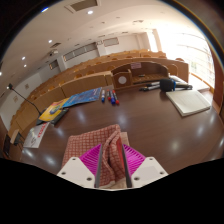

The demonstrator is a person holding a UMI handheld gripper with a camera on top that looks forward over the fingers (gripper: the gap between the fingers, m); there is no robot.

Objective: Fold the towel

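Observation:
A red and beige checked towel (92, 142) hangs bunched between my gripper's fingers, lifted above the dark brown table (150, 125). My gripper (112, 166) is shut on the towel, with both magenta pads (92, 158) pressed against the cloth. The towel spreads to the left ahead of the fingers and a fold runs down between them. Its lower part is hidden behind the fingers.
A white sheet or board (189, 101) lies on the table at the far right. A blue and yellow item (75, 102) lies at the far left by the wooden benches (120, 72). A white paper (35, 135) lies at the left edge.

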